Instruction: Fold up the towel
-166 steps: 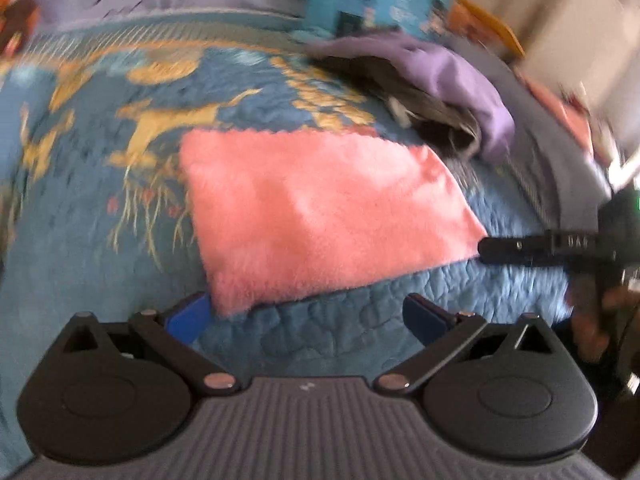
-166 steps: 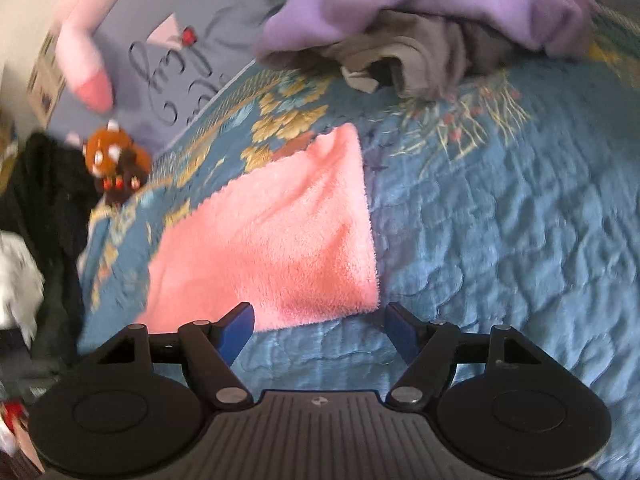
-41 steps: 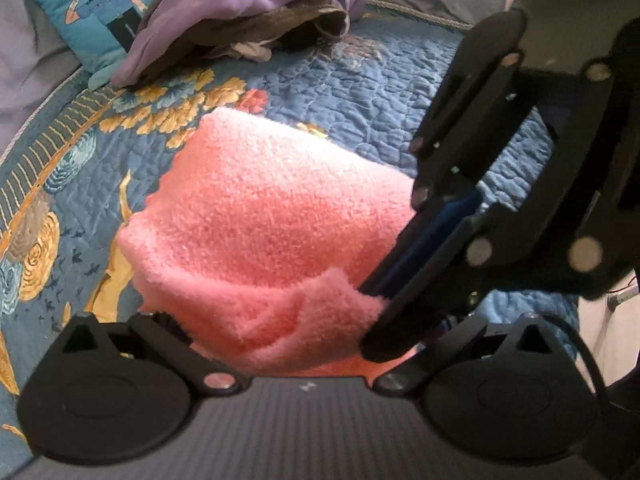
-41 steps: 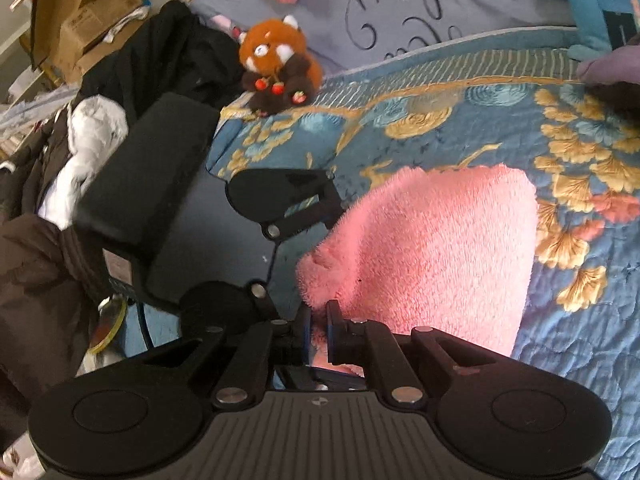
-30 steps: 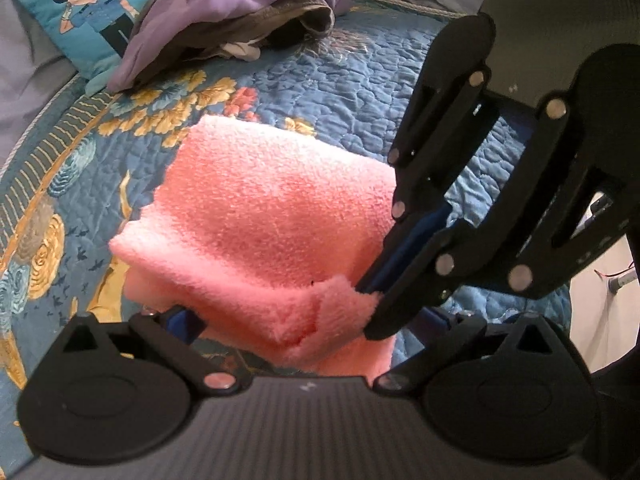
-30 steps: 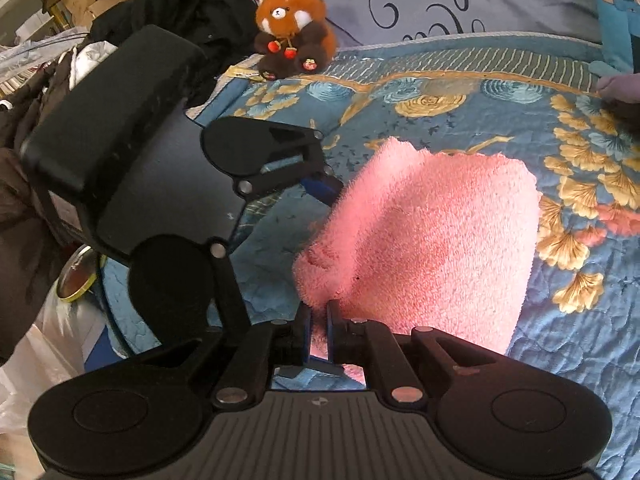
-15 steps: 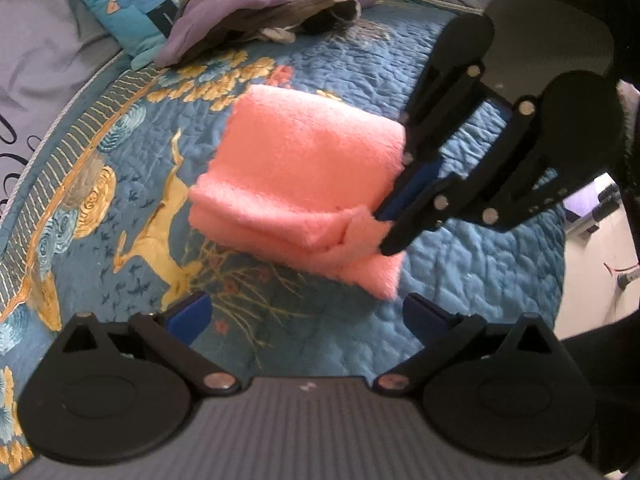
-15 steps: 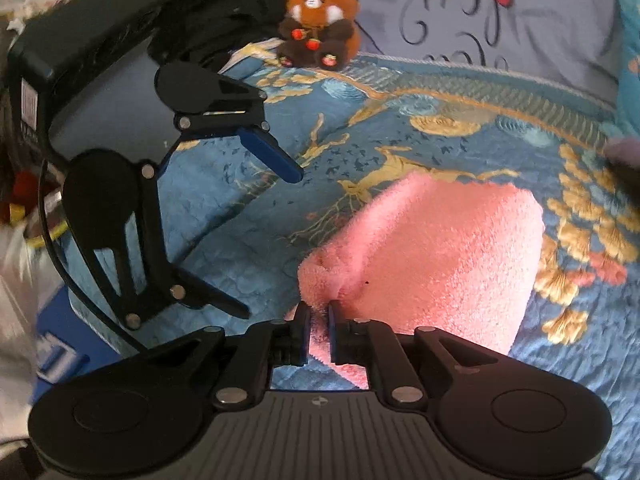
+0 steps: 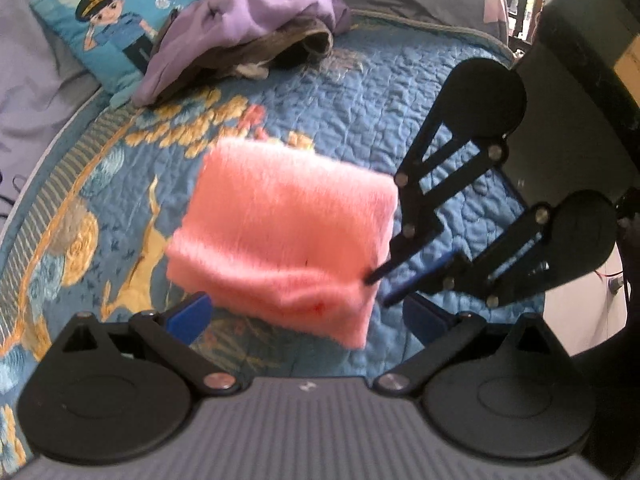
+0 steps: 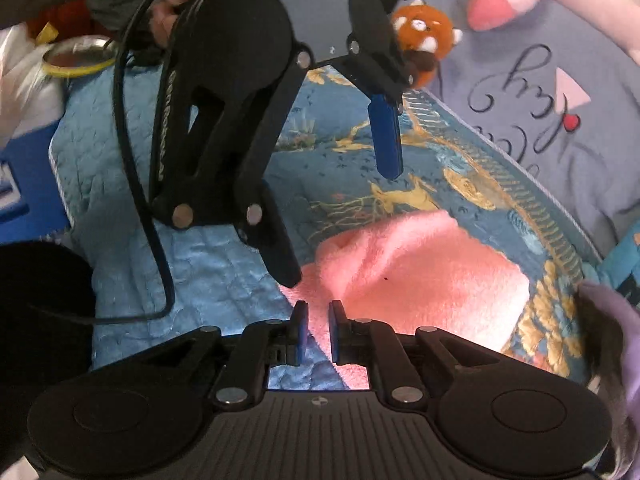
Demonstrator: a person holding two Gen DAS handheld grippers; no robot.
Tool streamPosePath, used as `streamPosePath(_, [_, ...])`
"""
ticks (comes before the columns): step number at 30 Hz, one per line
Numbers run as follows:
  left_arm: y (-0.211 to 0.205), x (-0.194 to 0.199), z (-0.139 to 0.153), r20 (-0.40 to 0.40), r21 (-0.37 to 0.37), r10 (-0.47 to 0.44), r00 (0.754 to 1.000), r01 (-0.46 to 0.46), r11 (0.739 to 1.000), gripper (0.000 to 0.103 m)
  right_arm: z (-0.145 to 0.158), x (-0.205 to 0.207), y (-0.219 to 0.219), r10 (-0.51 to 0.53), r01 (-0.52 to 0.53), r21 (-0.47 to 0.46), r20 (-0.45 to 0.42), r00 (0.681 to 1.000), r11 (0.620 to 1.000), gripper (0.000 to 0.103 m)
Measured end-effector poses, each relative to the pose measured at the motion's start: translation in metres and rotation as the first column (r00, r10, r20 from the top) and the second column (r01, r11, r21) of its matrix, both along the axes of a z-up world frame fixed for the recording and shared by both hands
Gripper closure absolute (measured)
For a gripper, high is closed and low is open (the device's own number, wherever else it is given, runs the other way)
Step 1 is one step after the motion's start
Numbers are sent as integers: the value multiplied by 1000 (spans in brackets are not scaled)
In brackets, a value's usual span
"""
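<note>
The pink towel (image 9: 280, 232) lies folded into a thick rectangle on the blue quilt (image 9: 380, 92). My left gripper (image 9: 306, 316) is open just short of the towel's near edge, with nothing between its blue pads (image 9: 188, 316). At the towel's right corner my right gripper (image 9: 378, 292) has its fingers a narrow gap apart, and quilt shows between them. In the right wrist view the right gripper (image 10: 318, 332) sits at the edge of the towel (image 10: 420, 280). The left gripper (image 10: 336, 204) hangs wide open above the quilt there.
A heap of purple and grey clothes (image 9: 248, 32) and a blue cartoon pillow (image 9: 108, 16) lie at the far side of the bed. A red-panda plush (image 10: 424, 40) sits by a grey pillow (image 10: 532, 92). The bed edge is to the right (image 9: 520, 312).
The left gripper has let go of the towel, opened wide and drawn back. The folded towel has settled on the quilt, and the right gripper's fingers have parted slightly at its corner.
</note>
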State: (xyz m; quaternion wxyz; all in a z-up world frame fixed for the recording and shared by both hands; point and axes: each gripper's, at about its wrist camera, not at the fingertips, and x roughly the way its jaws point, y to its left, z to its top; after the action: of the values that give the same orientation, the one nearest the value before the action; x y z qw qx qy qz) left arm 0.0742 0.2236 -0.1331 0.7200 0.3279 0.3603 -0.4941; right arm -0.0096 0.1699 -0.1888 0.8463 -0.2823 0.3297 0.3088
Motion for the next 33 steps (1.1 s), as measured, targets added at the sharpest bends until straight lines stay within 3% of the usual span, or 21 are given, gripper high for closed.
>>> streamPosePath(6, [-16,5,1,-15,-23,-27,1000,27,999,0,22,9,-37,-176,176,120,-11,984,977,92])
streamPosePath(8, [-19,8,-2,-28,-28,-26,999,26,999,0,24,20,-49,-245,250,167,-49,968,954,84])
streamPosePath(11, [-21,9,-10,-78,-21,-30,996,29,999,0,18,34,-57,-296,313,184,-115,948,932,82])
streamPosePath(16, [-22,-6,-33,-136,41,-60,989,66,997,0,6,32,-60,-315,331,121,-131,940,936,80])
streamPosePath(21, [-22,-17,-45,-154,37,-52,987,58,998,0,11,31,-63,-323,339,132,-129,937,931,80])
streamPosePath(25, [-16,-17,-29,-100,7,-46,994,47,999,0,22,35,-66,-330,346,162,-120,936,924,77])
streamPosePath(30, [-16,-17,2,-91,-66,-75,993,69,995,0,31,41,-68,-349,365,187,-113,930,912,73])
streamPosePath(33, [-31,-23,-8,-119,-21,-123,985,122,992,0,30,45,-69,-368,388,196,-132,920,901,73])
